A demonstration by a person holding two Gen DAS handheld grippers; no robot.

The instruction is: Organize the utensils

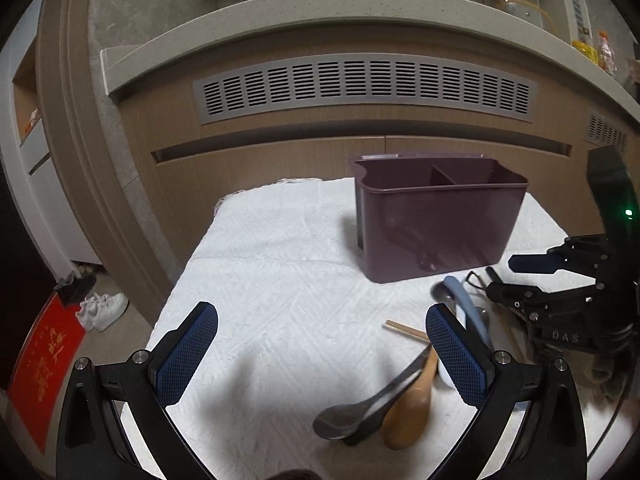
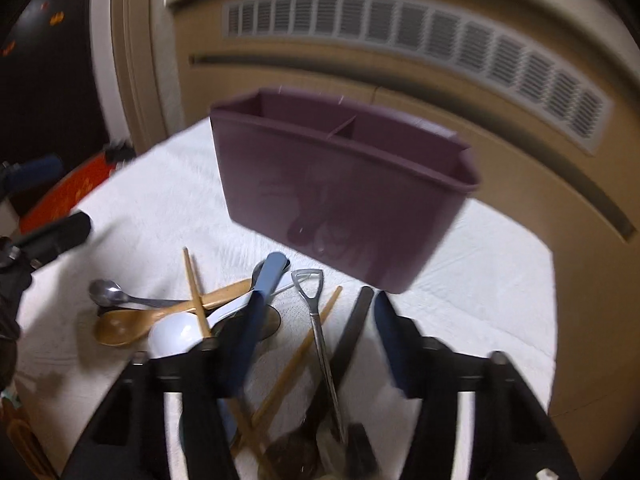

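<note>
My left gripper gapes empty over the ribbed white cloth. My right gripper stands part open, pads clear of the piled wooden, steel and plastic utensils. The smooth purple divided caddy stands just behind them, before tan cabinets.

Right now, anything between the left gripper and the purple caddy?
Bare white cloth only, in the left wrist view. The left gripper is open; the purple caddy stands beyond, utensil pile off to its right.
</note>
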